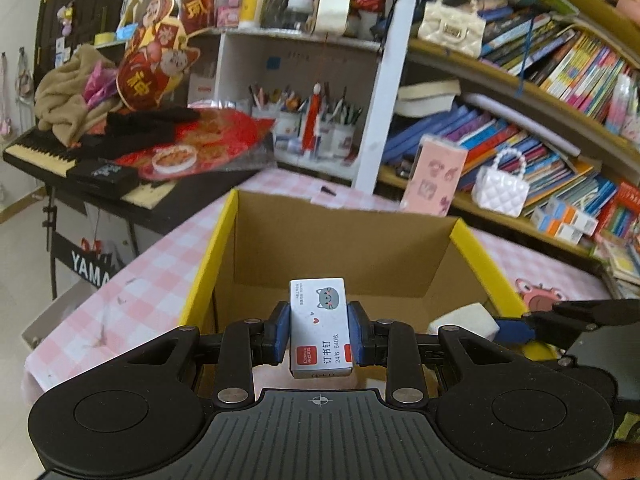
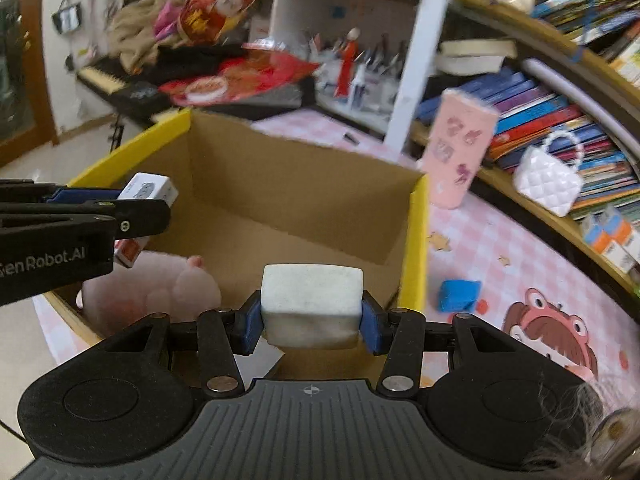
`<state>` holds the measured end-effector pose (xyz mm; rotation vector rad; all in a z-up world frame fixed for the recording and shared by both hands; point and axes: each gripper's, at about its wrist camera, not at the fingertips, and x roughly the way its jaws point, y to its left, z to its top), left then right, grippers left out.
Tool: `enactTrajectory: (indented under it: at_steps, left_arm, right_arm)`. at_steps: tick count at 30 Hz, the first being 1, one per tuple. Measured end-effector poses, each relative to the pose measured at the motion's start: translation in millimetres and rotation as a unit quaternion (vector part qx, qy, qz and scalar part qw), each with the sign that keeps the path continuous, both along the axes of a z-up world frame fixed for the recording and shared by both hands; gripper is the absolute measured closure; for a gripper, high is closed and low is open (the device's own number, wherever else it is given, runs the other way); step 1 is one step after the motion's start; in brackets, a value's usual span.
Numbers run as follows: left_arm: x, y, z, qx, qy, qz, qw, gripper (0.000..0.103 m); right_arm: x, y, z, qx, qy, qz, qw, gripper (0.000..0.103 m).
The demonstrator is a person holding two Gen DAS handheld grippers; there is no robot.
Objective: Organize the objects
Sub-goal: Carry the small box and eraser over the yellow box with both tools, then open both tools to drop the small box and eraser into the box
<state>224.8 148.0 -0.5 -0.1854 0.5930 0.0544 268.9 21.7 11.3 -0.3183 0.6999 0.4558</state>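
My left gripper (image 1: pixel 319 334) is shut on a small white staples box (image 1: pixel 320 326) with a grey cat print, held over the near edge of an open cardboard box (image 1: pixel 344 256) with yellow rims. My right gripper (image 2: pixel 311 320) is shut on a white rectangular sponge block (image 2: pixel 312 304), also above the cardboard box (image 2: pixel 288 200). In the right wrist view the left gripper (image 2: pixel 132 216) comes in from the left with the staples box (image 2: pixel 150 190). The sponge block (image 1: pixel 464 320) and the right gripper (image 1: pixel 512 330) show at the right of the left wrist view. A pink plush toy (image 2: pixel 156 292) lies inside the box.
The box stands on a pink checked tablecloth (image 2: pixel 500 248). A blue block (image 2: pixel 458 295) and a pink patterned case (image 2: pixel 460 152) are right of the box. Bookshelves (image 1: pixel 540 152) with a white quilted handbag (image 1: pixel 502 190) rise behind. A cluttered keyboard (image 1: pixel 44 152) stands at the left.
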Motion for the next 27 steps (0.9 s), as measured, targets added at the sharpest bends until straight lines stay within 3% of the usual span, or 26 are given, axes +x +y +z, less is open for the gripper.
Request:
enactTrajectory:
  at_steps: [10,17,18,21,27]
  left_arm:
    - [15.0,-0.7,-20.1,0.002,0.038,-0.006,0.9992,0.074]
    - [14.5,-0.9,-23.5,-0.003,0.038,-0.007,0.9993,0.072]
    - [12.8,0.0,-21.7,-0.006,0.032,-0.007,0.9994,0.071]
    - [1.2,3.4,-10.2,-0.022,-0.006,-0.005,0.9997,0.056]
    - [-26.0,5.9,16.0,-0.028,-0.06,-0.009,0.9978,0.044]
  right_arm:
    - [17.7,18.5,-9.1,-0.055,0.01,0.05,0.997,0.055]
    - [18.6,19.8,-9.6,-0.062,0.015,0.048,0.997,0.055]
    - [17.7,19.5,-9.0,-0.06,0.015,0.045,0.997,0.054]
    - [10.9,14.4,-2.3,-0.041,0.004,0.022,0.999,0.039]
    - [-17.5,9.5,20.4,-0.018,-0.043,0.008,0.999,0.038]
